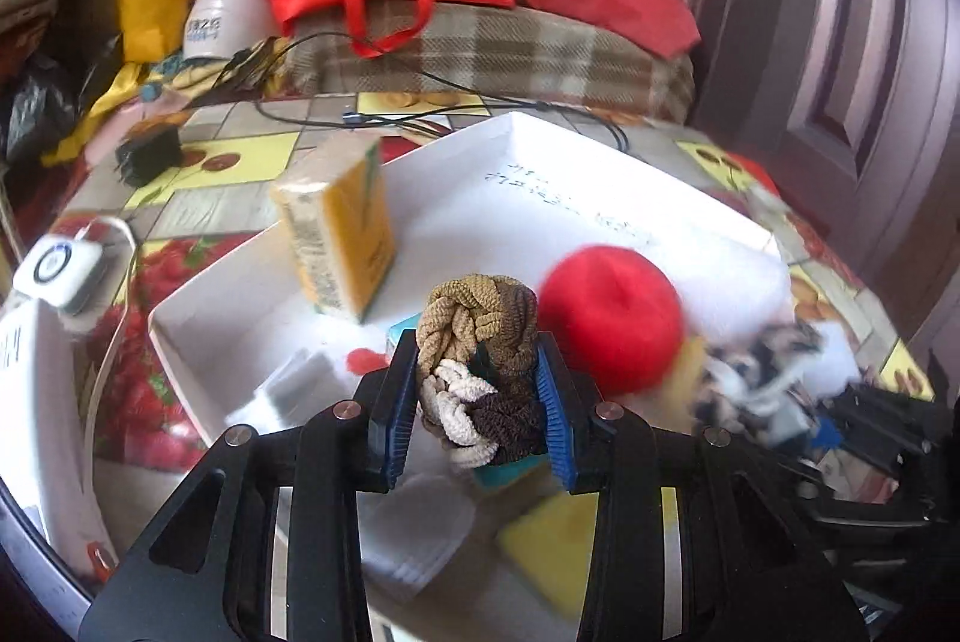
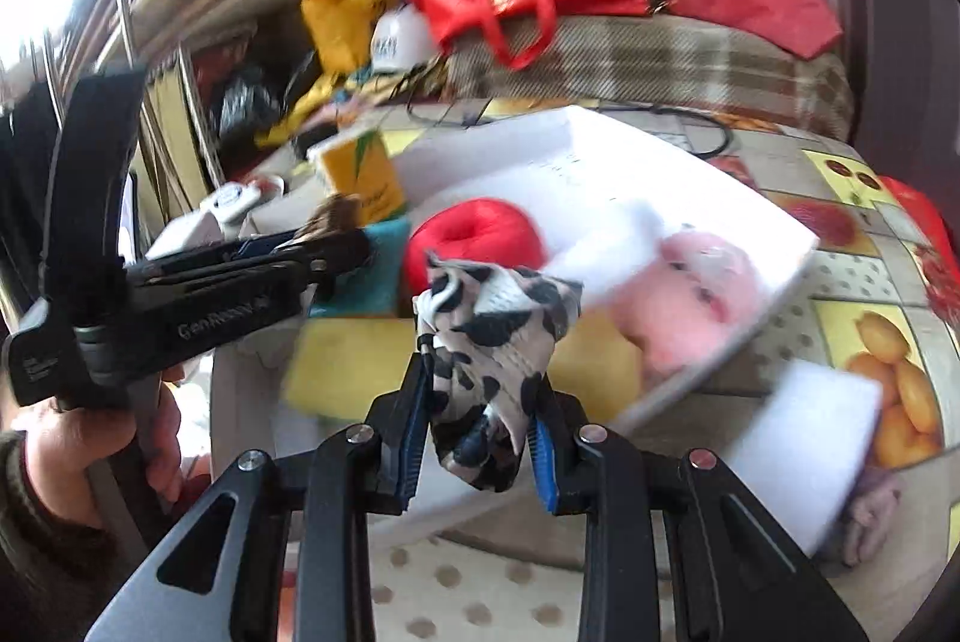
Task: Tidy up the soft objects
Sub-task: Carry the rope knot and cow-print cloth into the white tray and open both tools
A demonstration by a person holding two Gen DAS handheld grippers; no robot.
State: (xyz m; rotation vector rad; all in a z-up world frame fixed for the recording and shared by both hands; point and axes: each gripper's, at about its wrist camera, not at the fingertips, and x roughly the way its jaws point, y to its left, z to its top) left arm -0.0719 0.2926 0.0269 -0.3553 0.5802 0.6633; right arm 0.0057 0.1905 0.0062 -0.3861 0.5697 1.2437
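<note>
Both claws carry loads over the white tray (image 1: 420,222): the left claw (image 1: 480,396) grips knitted ties (image 1: 474,342), the right claw (image 2: 480,432) a spotted cloth (image 2: 492,336). Next, I judge, each must lower and release inside the tray, clear of the red ball (image 1: 609,318).

The left hand-held gripper (image 1: 478,390) is matt black plastic with ribbed blue pads and bright metal pins; the knotted hair ties (image 1: 477,342) between them are ribbed elastic cloth in tan, cream and brown. The right hand-held gripper (image 2: 480,429) has the same finish; the spotted cloth (image 2: 489,336) in it is thin, soft fabric. The tray (image 1: 600,174), centre of frame, is smooth matt white. The red ball (image 1: 609,321) looks fuzzy. The tissue pack (image 1: 336,234) has glossy plastic wrap. The worktop (image 1: 198,252) carries a glossy printed covering. The blanket (image 1: 510,48), upper centre, is napped plaid cloth.
</note>
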